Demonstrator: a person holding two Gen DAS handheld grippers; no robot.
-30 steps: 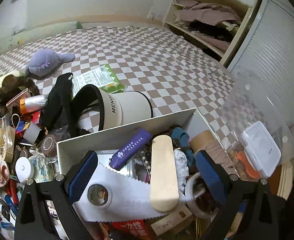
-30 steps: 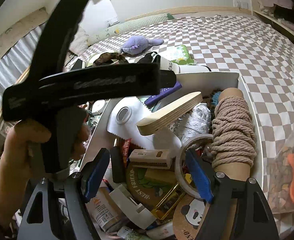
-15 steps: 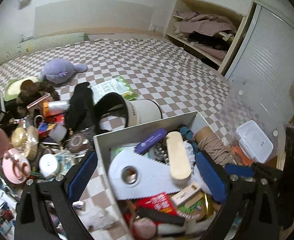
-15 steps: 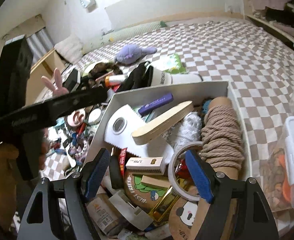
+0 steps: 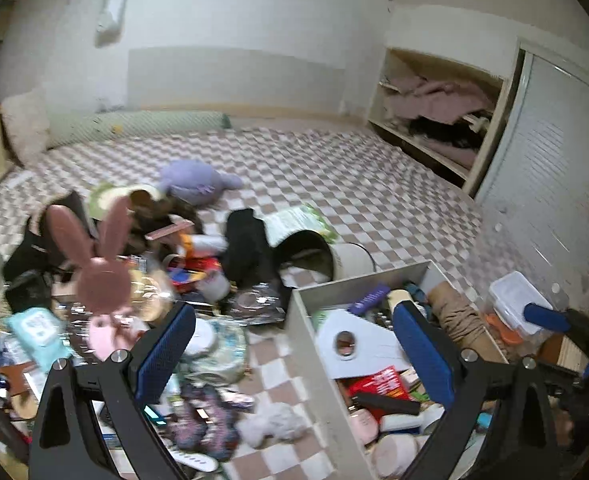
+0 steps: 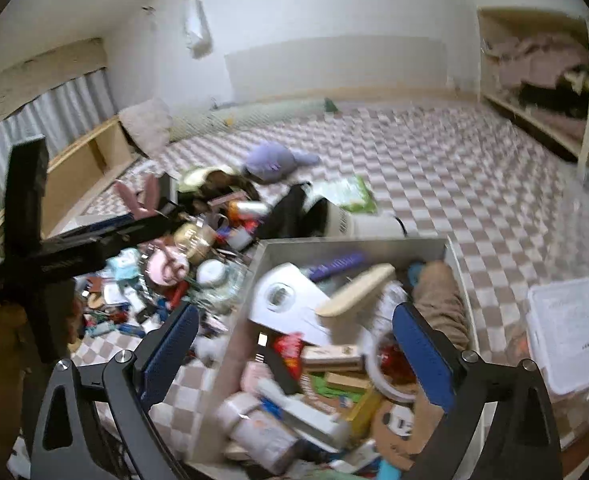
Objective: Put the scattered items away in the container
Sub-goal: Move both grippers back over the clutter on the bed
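Observation:
A grey open box (image 5: pixel 360 277) (image 6: pixel 346 245) stands on the checkered bed, crammed with items: a white toothed card (image 6: pixel 284 300), a wooden piece (image 6: pixel 354 290), a rope spool (image 6: pixel 440 300). A scattered pile (image 5: pixel 198 272) (image 6: pixel 182 264) lies left of it, with a pink rabbit toy (image 5: pixel 98 276), a black cloth (image 5: pixel 248 242) and a white bucket hat (image 5: pixel 334 258). My left gripper (image 5: pixel 294 354) is open and empty, above the box's left wall. My right gripper (image 6: pixel 294 354) is open and empty over the box's near half. The left gripper's body (image 6: pixel 54 240) shows at the left of the right wrist view.
A purple plush (image 5: pixel 196 182) lies farther back on the bed. A clear lidded plastic tub (image 5: pixel 520 304) (image 6: pixel 570 328) sits right of the box. Open shelves with clothes (image 5: pixel 434 120) and a wardrobe door stand at the right. A wooden bed frame (image 6: pixel 90 160) runs along the left.
Both grippers have risen and pulled back from the box; the left one has swung left toward the pile. Both stay open and empty.

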